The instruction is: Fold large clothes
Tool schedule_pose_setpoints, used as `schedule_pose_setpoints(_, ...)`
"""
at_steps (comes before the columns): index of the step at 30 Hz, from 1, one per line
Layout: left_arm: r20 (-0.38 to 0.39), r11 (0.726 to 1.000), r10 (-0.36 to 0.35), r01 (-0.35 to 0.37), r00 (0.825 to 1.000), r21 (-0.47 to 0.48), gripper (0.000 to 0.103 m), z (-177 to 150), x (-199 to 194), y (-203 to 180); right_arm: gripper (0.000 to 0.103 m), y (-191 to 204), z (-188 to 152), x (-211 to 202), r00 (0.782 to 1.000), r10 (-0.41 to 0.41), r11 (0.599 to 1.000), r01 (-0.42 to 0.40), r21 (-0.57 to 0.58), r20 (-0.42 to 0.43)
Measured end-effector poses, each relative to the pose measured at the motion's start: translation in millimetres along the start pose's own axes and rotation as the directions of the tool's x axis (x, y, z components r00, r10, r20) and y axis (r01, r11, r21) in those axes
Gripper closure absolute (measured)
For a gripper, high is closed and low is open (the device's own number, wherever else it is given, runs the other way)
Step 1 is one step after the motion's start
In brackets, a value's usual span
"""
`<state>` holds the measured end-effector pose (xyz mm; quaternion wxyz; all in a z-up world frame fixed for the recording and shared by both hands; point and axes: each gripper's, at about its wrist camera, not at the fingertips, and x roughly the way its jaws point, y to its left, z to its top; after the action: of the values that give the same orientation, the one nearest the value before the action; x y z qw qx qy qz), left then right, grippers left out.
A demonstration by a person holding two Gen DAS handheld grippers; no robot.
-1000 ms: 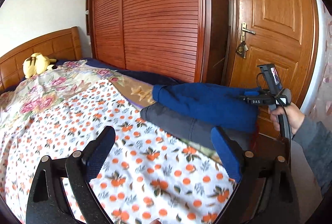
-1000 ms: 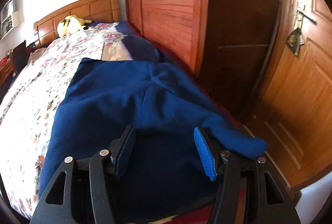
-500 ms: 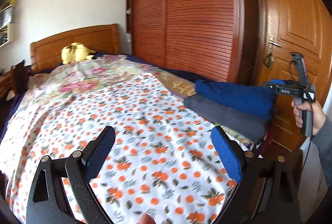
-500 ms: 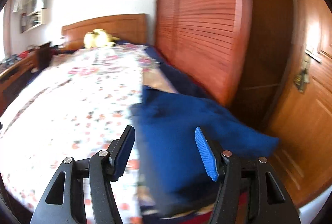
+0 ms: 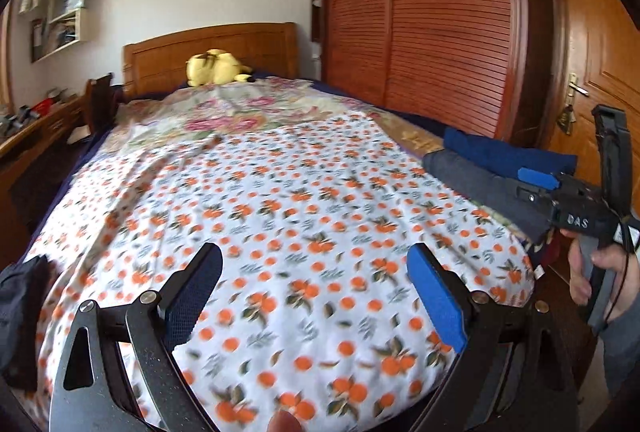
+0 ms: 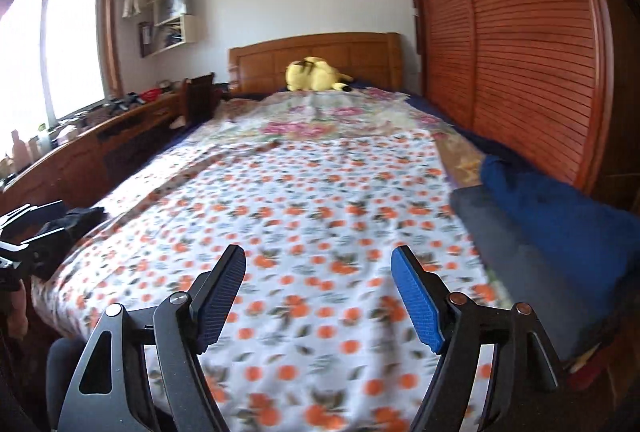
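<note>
Both tongs wide open, holding nothing: left gripper [image 5: 316, 300] and right gripper [image 6: 318, 296] hover above the near end of the orange-print sheet [image 5: 280, 216]. Folded blue top [image 6: 560, 216] sits on the grey garment [image 6: 516, 256], stacked at the frame's right edge, so that one looks done. Likely next piece: dark garment [image 6: 76, 222] at the left edge. I'd drag it to mid-bed, spread it flat, then pinch the corners evenly. Plush [image 5: 216, 66] at the headboard, well clear.

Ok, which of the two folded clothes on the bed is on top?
The blue garment lies on top; the dark grey garment is underneath it, at the bed's right edge near the wardrobe.
</note>
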<state>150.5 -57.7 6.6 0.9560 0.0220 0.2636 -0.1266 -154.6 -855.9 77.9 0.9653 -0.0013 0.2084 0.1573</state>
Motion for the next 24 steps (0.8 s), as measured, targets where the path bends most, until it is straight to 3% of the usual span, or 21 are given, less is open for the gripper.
schedule_pose_setpoints(3,0.0,0.999,0.033,-0.033,0.999,-0.03,0.009,-17.5,-16.1,12.8,0.026,11.8,-11.3,-18.0,0.999,0.036,0.999,-0.037,-0.016,-0.007)
schedule_pose_setpoints(13,-0.011,0.986,0.098,-0.098,0.995,-0.138,0.009,-60.7,-60.6,51.8,0.026,45.8,-30.3,-16.4,0.993,0.116,0.992,-0.117,-0.036,-0.029)
schedule_pose_setpoints(15,-0.006,0.982,0.115,-0.115,0.993,-0.147,0.009,-64.2,-67.1,56.7,0.026,53.4,-31.5,-29.3,0.991,0.132,0.99,-0.133,-0.038,-0.022)
schedule_pose_setpoints(24,0.067,0.968,0.211,-0.199,0.975,-0.153,0.009,-53.4,-98.8,67.1,0.026,72.8,-27.7,-16.3,0.988,0.148,0.986,-0.144,-0.08,0.053)
